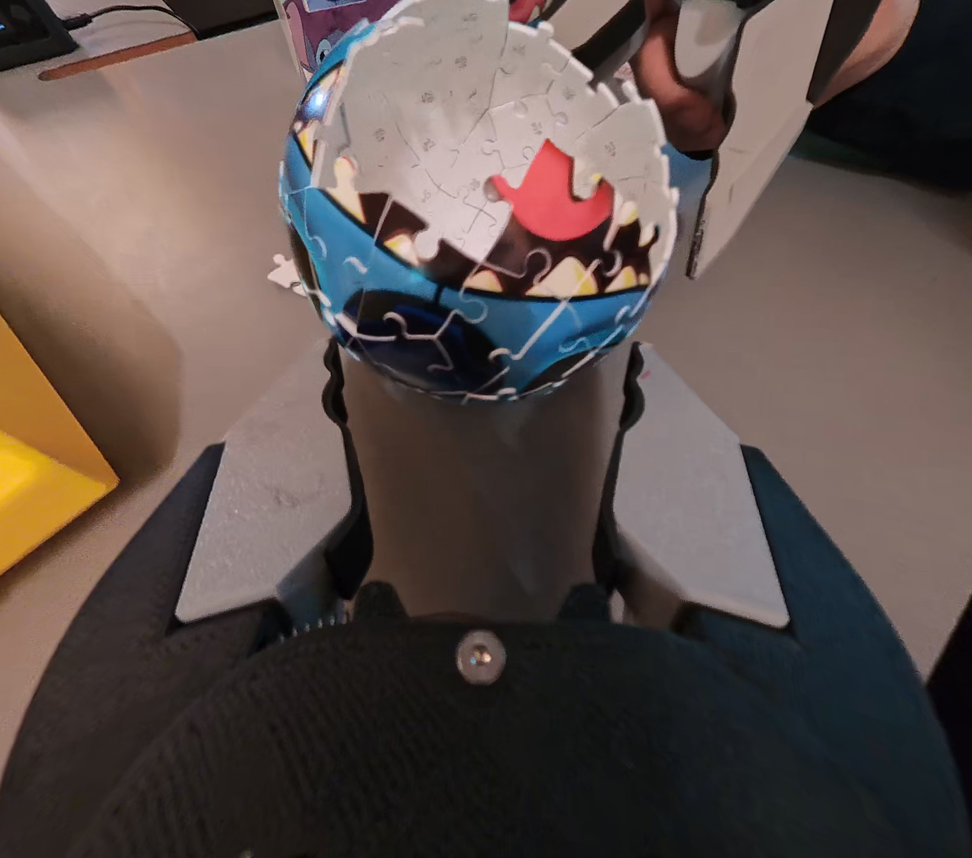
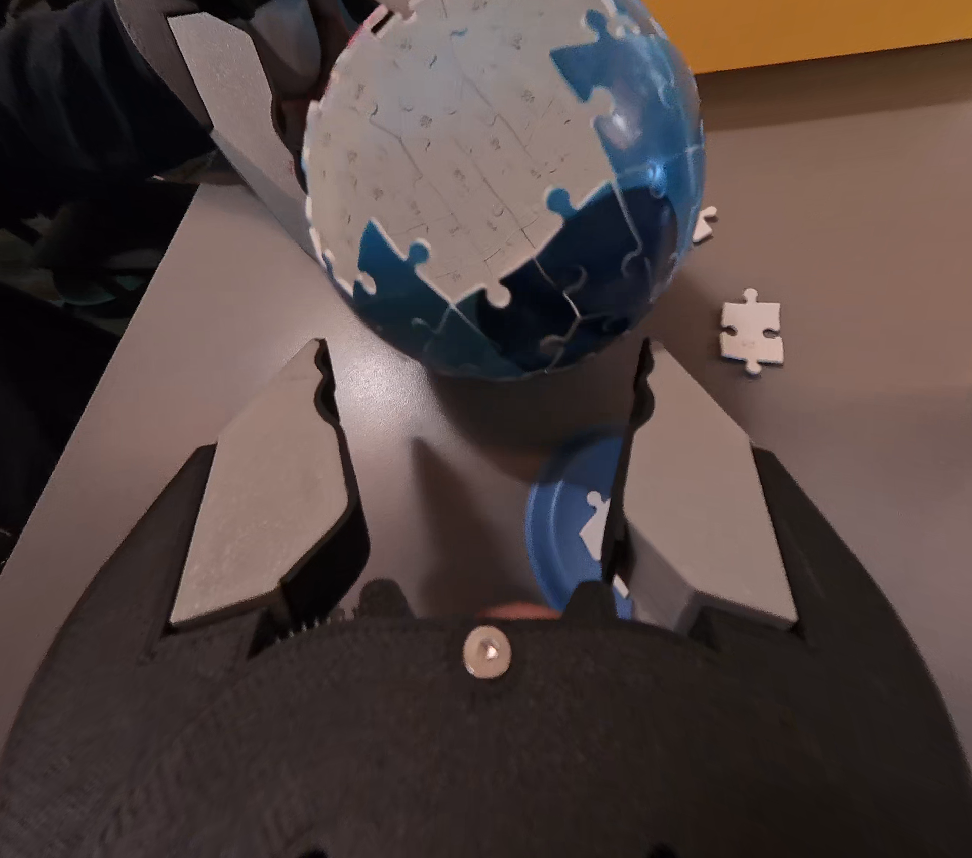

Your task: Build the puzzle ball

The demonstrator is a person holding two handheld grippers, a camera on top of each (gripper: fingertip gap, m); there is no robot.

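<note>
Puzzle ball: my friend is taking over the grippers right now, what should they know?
Left gripper: jaws wide, puzzle ball base between its tips; a firm grip can't be confirmed.
Right gripper: open, empty, facing the ball's other side.
Ball: lower part joined, top open, white insides showing.
Loose piece lies on the table beside the ball; another seems to sit in the blue dish.
To do: fit remaining pieces, close the shell.

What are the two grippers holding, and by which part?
Nothing is clamped, as far as I can tell. The left gripper and right gripper both gape open at the half-built puzzle ball; contact cannot be told.
</note>
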